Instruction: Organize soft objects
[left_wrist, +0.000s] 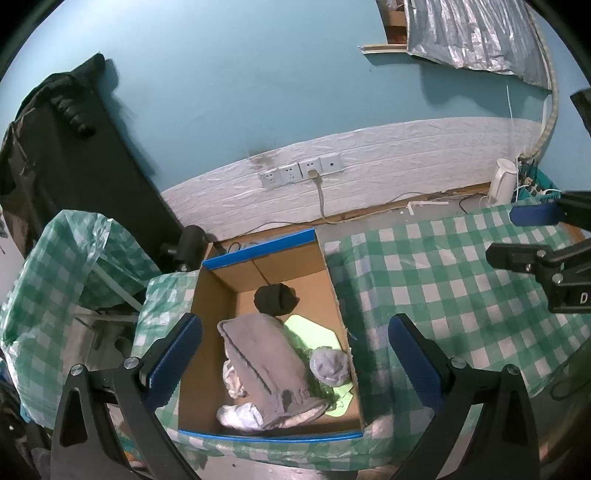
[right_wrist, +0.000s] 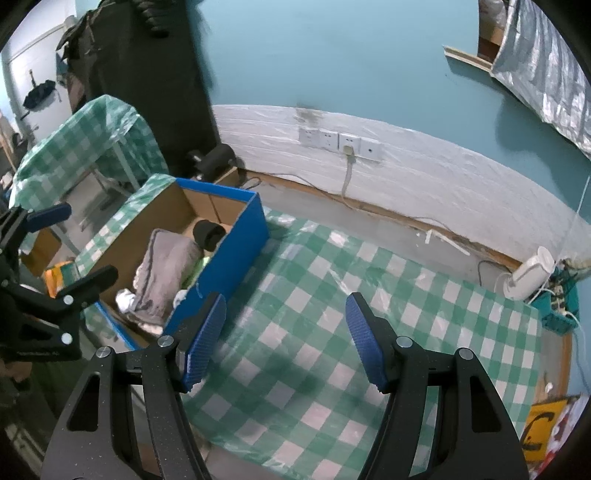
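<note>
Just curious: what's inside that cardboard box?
The box holds a grey towel, a black roll, a pale blue bundle, white cloths and a green sheet. The towel covers whatever lies beneath.

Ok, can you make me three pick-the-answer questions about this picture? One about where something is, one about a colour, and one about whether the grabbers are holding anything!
1. Where is the grey towel?
A. in the box
B. on the checked cloth
C. in the left gripper

2. What colour is the box's rim?
A. red
B. blue
C. yellow

3. How is the right gripper?
A. shut on a sock
B. shut on the towel
C. open, holding nothing

Answers:
1. A, the towel lies inside the cardboard walls, on other soft things.
2. B, blue edging runs along the top.
3. C, only the cloth shows between its fingers, which stand apart.
</note>
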